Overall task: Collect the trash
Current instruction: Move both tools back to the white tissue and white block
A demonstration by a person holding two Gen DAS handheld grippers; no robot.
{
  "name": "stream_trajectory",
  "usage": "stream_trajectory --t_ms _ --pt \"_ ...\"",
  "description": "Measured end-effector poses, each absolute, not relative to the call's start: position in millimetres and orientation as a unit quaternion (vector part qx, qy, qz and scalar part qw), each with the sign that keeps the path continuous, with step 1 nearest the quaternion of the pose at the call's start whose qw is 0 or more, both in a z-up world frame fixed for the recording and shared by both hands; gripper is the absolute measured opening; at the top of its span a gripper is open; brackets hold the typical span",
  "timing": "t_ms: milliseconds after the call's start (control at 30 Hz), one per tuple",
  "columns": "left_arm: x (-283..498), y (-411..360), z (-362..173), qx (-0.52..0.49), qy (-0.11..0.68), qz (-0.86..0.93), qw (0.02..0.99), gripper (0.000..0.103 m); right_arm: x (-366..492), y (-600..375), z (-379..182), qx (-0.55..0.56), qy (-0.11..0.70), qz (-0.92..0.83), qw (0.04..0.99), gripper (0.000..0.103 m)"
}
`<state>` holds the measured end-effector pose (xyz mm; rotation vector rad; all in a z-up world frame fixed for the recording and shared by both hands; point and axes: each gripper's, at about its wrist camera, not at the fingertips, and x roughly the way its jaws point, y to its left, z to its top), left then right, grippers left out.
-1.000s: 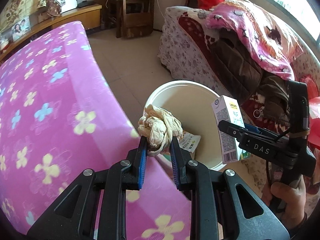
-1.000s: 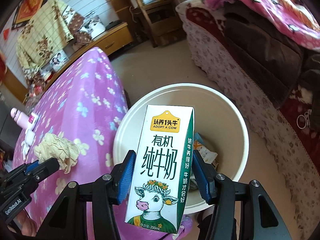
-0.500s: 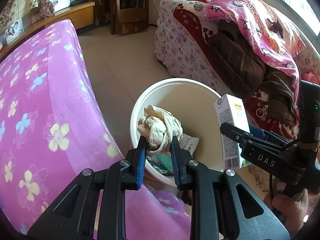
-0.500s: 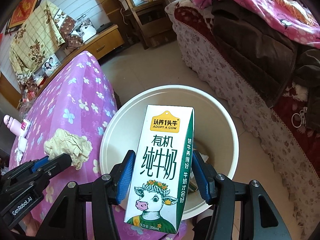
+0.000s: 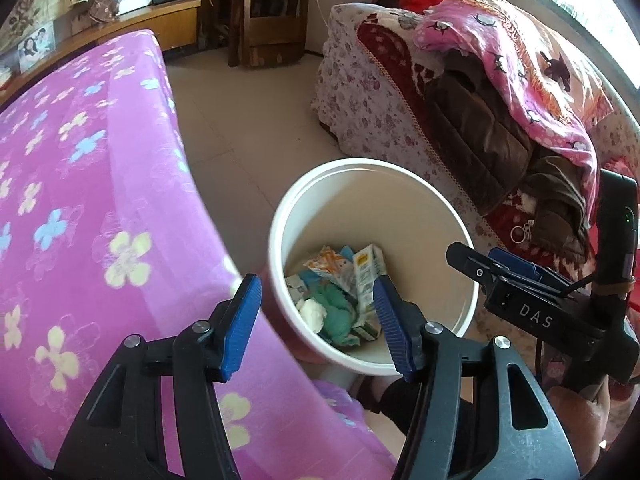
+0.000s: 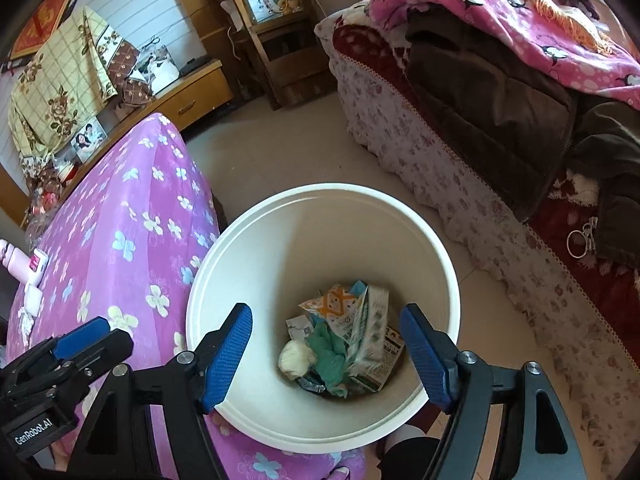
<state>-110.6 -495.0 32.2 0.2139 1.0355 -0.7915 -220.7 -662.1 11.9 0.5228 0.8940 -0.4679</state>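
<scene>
Trash lies heaped at the bottom of the white bucket (image 6: 320,208) — a milk carton (image 6: 370,344) leaning on its side, a pale crumpled paper wad (image 6: 296,360), a green scrap (image 6: 328,346) between them, and an orange-printed wrapper (image 6: 330,304) toward the far wall. The bucket stands on the tiled floor, tucked against the edge of the surface with its purple flowered cloth (image 5: 80,208), which I judge is deliberate: anything picked up there needs only a short carry over the edge before it can fall straight in.

Both claws hang above the bucket's mouth, tilted steeply down at it. The right claw (image 6: 326,354) has its blue pads spread well apart and opening, with nothing between them; seen along its fingers, the heap sits right in the gap, far below. The left claw (image 5: 316,320) is likewise empty and opening, its pads (image 5: 240,324) apart — one over the cloth's edge, the other over the bucket's rim. From the left view the right claw (image 5: 492,268) shows at the side, near the rim, a hand under it.

Holding both claws high over the opening instead of reaching in keeps them clear of the walls and lets things drop freely. This round of dropping looks done. A pink bottle (image 6: 18,260) and some white pieces (image 6: 32,300) sit at the cloth's far edge; whether they count as trash I cannot tell.
</scene>
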Motion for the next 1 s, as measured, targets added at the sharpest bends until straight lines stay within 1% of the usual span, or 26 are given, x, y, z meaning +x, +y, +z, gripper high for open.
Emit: stream_trajectory --t_ms 533,1000 --pt "-114 -435 48 0.117 0.442 -0.322 0.829 0.057 -211 -626 18 0.214 0.423 -0.183 0.861 0.074" --pt "-98 -346 59 0.092 0.429 -0.254 0.862 0.057 -185 -553 42 0.163 0.416 -0.130 0.885 0.074"
